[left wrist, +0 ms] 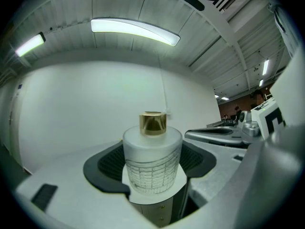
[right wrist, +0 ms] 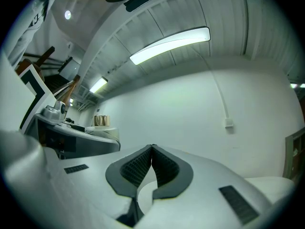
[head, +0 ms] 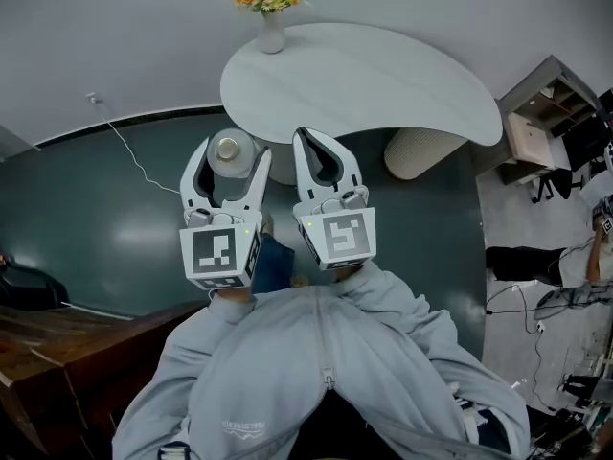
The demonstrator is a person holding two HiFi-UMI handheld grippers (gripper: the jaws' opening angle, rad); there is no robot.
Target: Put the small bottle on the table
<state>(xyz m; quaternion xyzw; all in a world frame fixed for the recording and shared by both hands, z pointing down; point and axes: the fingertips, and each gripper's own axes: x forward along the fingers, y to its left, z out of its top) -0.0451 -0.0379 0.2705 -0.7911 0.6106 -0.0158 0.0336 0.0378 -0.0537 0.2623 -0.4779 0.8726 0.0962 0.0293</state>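
A small frosted glass bottle with a gold cap stands upright between the jaws of my left gripper, which is shut on it. From the head view the bottle shows from above, held in the left gripper over the dark floor, short of the white table. My right gripper is beside it, shut with nothing in it; its pads meet at the tips in the right gripper view. That view also catches the bottle at the left.
A white vase with orange and yellow flowers stands at the table's far edge. Under the table are a ribbed white base and dark floor. A wooden surface lies at the lower left, shelves at the right.
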